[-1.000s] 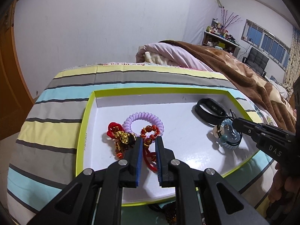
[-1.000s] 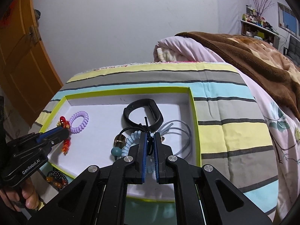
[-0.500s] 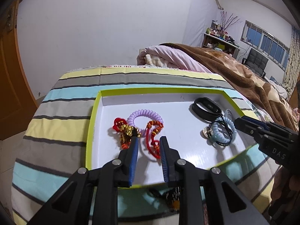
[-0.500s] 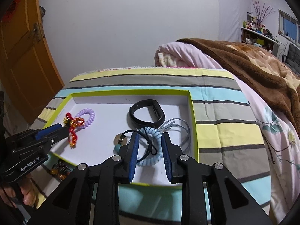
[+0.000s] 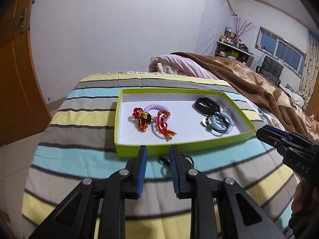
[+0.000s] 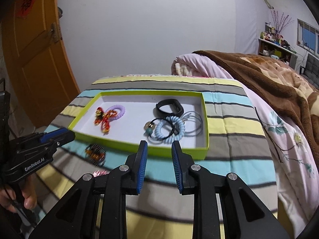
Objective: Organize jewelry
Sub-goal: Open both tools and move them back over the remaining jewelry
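Left gripper [image 5: 157, 149] and right gripper [image 6: 159, 145] hover, jaws parted, empty.

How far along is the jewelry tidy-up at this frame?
Done: the red charm bracelet, purple coil tie, black band and blue coil tie lie in the green box. In hand: nothing; left gripper and right gripper are open and empty. Left: a beaded bracelet on the striped blanket.

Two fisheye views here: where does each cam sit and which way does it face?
Left wrist: on the left claw, angled down at the green tray from its near left; right claw and hand at right edge.
Right wrist: on the right claw, facing the tray from its near right; left claw at left.
Shared: tray, black band, striped blanket.
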Motion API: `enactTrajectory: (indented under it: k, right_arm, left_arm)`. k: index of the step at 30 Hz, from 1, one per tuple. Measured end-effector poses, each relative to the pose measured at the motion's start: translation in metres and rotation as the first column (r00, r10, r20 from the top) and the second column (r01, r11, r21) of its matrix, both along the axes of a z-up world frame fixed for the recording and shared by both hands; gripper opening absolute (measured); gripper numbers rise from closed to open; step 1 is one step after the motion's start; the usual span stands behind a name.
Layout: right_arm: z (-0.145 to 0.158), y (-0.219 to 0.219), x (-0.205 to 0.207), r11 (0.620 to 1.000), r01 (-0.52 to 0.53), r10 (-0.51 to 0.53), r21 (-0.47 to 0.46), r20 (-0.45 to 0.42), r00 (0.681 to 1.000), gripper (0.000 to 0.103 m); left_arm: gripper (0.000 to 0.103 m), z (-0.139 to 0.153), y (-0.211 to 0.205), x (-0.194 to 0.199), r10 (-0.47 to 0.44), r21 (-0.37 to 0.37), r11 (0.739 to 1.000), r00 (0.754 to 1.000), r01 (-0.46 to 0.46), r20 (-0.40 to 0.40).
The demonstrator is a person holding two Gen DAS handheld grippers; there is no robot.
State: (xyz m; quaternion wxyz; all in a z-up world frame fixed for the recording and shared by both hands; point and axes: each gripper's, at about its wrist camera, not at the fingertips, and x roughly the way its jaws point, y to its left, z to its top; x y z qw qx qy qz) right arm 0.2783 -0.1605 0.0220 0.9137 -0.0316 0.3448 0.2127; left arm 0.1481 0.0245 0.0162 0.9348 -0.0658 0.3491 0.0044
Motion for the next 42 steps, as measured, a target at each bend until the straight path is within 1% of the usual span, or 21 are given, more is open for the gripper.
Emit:
enactTrajectory:
  k: [8,15,22,28,33,42]
  right_arm:
    - [0.006,-0.008,-0.046,1.0,-0.021,0.021,0.012,0.024,0.999,0.025]
    - [0.009,-0.014,-0.08,0.998,-0.043,0.042,0.035,0.029,0.999,0.025]
    - [0.011,-0.016,-0.101,0.996,-0.067,0.065,0.062,0.023,0.998,0.025]
    - [0.01,-0.018,-0.113,0.995,-0.068,0.067,0.075,0.019,0.998,0.025]
    - [0.01,-0.018,-0.12,0.994,-0.077,0.076,0.08,0.017,0.997,0.026]
    - [0.008,-0.012,-0.12,0.992,-0.09,0.09,0.093,0.008,0.996,0.026]
  left_arm:
    - [0.024,0.007,-0.003,-0.04,-0.013,0.004,1.0,1.0,0.013,0.013]
    - [0.024,0.014,0.001,-0.076,-0.005,0.01,1.0,0.999,0.004,0.049]
    - [0.024,0.02,0.001,-0.104,0.002,0.017,1.0,0.997,-0.003,0.077]
    - [0.024,0.019,0.001,-0.115,-0.001,0.003,1.0,0.997,0.001,0.076]
    - [0.024,0.02,-0.003,-0.121,-0.014,0.005,1.0,0.996,0.013,0.084]
    - [0.024,0.021,0.0,-0.124,-0.008,-0.003,1.0,0.996,0.008,0.087]
